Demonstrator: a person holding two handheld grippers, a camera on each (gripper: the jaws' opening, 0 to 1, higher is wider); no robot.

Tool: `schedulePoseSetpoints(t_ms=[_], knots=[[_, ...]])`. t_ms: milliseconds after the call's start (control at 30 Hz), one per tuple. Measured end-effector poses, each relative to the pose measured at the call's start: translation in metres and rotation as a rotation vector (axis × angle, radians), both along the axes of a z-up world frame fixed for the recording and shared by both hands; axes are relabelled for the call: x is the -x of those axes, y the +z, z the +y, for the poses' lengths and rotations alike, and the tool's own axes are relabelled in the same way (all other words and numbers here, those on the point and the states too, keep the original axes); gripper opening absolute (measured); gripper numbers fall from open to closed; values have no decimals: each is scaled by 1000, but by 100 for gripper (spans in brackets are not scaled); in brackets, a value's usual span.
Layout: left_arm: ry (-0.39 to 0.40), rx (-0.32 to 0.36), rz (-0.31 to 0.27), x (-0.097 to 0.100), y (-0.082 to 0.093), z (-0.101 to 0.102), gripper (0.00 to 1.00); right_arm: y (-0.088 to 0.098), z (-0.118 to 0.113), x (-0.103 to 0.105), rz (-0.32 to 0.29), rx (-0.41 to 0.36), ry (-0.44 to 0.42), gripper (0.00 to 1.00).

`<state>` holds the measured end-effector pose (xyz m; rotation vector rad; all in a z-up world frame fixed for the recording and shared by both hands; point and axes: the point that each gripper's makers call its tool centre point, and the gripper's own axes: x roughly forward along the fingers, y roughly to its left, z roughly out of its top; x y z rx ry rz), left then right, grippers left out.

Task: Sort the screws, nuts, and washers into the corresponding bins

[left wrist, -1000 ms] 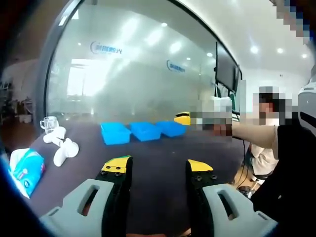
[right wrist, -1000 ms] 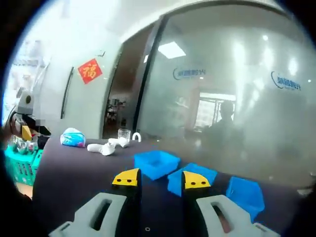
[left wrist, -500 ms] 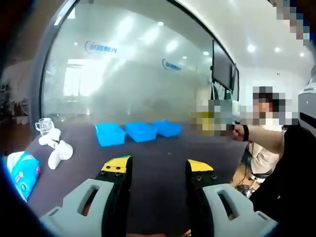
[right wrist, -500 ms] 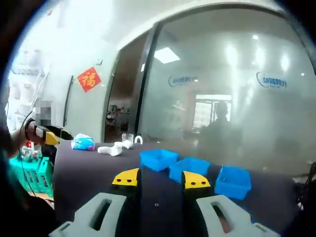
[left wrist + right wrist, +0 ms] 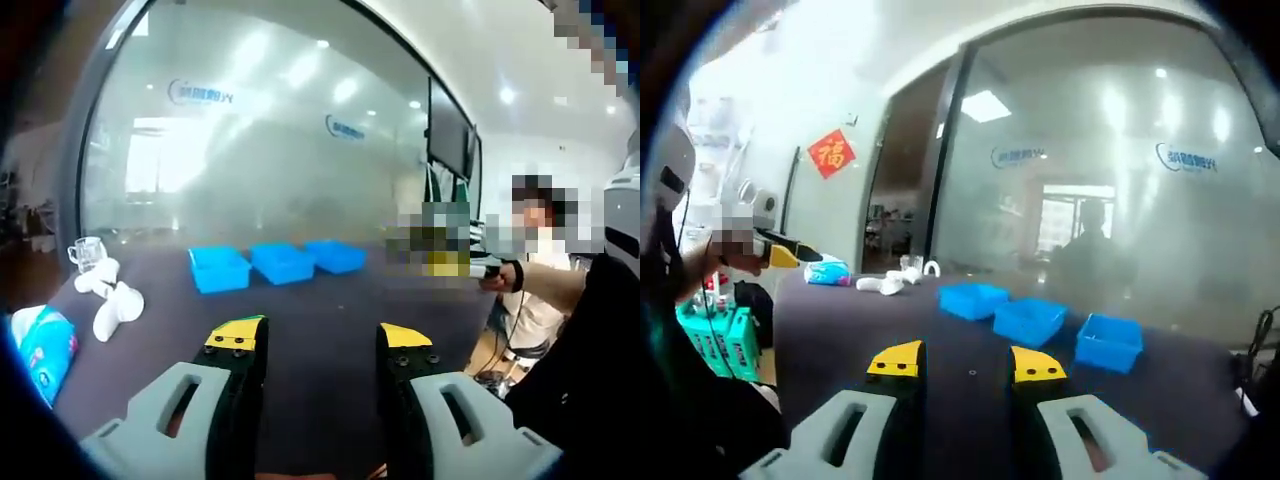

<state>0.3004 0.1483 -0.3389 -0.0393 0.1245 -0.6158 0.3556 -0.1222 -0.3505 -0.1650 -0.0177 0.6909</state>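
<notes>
Across the dark table (image 5: 330, 320), three blue bins (image 5: 277, 262) side by side, row running left-right

Contents of the three blue bins (image 5: 272, 264) near the table's far edge can't be made out, too small and blurred in both views. Screws, nuts, washers: only a tiny speck (image 5: 972, 373) on the table (image 5: 890, 320), type indeterminate. Blue packet (image 5: 40, 345) at table's left edge is partly cut off by pic edge.

The dark bench (image 5: 330, 320) lies open across its near and middle stretch. Three blue bins (image 5: 277, 264) stand in a row toward the far edge; a tissue pack (image 5: 45, 345) and white objects (image 5: 115, 305) crowd the left edge.
</notes>
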Motion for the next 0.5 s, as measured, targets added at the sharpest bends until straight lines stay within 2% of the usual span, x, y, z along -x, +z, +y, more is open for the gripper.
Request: schedulePoseSetpoints(t_ms=[300,400,500], knots=[[-9,-10,1,2,-2,0,43,-14,10,7,86,34,87,27],[-12,-11,3,3,-3,1,43,-25,15,12,146,75,145,27],[-14,-13,6,4,-4,1,43,-36,11,7,182,135,120,27]])
